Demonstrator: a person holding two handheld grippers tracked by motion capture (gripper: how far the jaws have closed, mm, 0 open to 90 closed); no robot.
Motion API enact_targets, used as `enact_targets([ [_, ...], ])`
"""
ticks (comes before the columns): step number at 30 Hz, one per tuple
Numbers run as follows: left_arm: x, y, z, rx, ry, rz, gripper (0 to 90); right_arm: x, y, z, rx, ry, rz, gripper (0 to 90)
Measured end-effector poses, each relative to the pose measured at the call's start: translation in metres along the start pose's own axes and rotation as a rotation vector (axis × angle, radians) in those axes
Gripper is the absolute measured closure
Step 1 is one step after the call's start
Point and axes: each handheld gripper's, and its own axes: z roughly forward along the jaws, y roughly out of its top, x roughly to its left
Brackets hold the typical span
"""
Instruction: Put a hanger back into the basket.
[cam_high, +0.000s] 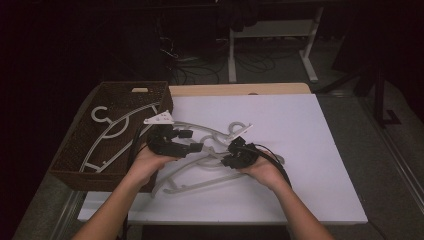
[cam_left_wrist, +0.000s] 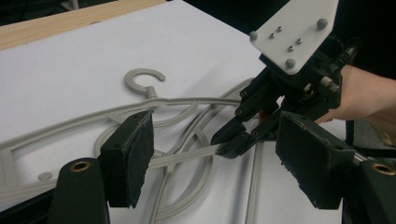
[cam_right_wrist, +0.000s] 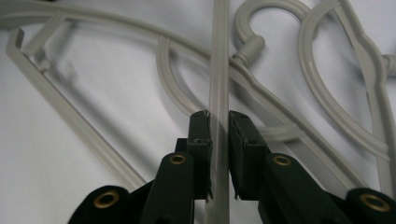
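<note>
hangers (cam_high: 200, 150) partly hidden under hands, basket (cam_high: 82, 172) corner behind forearm

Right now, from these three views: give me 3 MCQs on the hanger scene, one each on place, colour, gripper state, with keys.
1. Where does the brown basket stand?
A. at the table's left edge
B. at the table's right edge
C. on the floor

2. What colour are the hangers on the white sheet?
A. red
B. light grey
C. black

3. What is the right gripper doing?
A. hanging open above the sheet
B. gripping the basket rim
C. closed on a hanger bar

Key: 1 A, the high view puts the basket at the left. 2 B, pale grey in every view. 3 C, the right gripper view has both jaws pressed on the bar; the left gripper stands open.
</note>
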Motion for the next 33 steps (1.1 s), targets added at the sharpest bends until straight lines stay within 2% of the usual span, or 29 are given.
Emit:
enact_targets([
  [2,0.000,0.000,0.000,0.001,0.000,0.001,27.9,-0.001,-0.004,-0.005,0.000,-0.001,-0.011,79.4],
  [7,-0.001,0.000,0.003,0.011,0.003,0.004,27.9,-0.006,-0.022,-0.025,-0.001,0.031,-0.063,79.4],
  [12,-0.004,-0.001,0.011,0.043,0.015,0.030,27.9,-0.011,-0.042,-0.046,-0.030,0.105,-0.099,79.4],
  [15,-0.004,-0.003,0.017,0.058,0.013,0.028,27.9,-0.009,-0.052,-0.052,-0.035,0.148,-0.134,79.4],
  [19,-0.005,-0.005,0.022,0.072,0.008,0.031,27.9,-0.007,-0.063,-0.058,-0.015,0.200,-0.160,78.6],
  [22,-0.005,-0.006,0.024,0.079,0.006,0.030,27.9,-0.009,-0.070,-0.058,0.003,0.220,-0.154,75.0],
  [26,-0.004,-0.008,0.025,0.088,0.006,0.028,27.9,-0.011,-0.070,-0.060,-0.022,0.216,-0.134,63.6],
  [28,-0.003,-0.009,0.025,0.090,0.007,0.026,27.9,-0.015,-0.068,-0.066,-0.053,0.187,-0.103,62.5],
  [29,-0.002,-0.009,0.025,0.091,0.007,0.025,27.9,-0.019,-0.066,-0.070,-0.072,0.158,-0.085,62.3],
  [33,0.000,-0.010,0.025,0.094,0.011,0.022,27.9,-0.036,-0.065,-0.082,-0.100,0.078,-0.034,63.1],
])
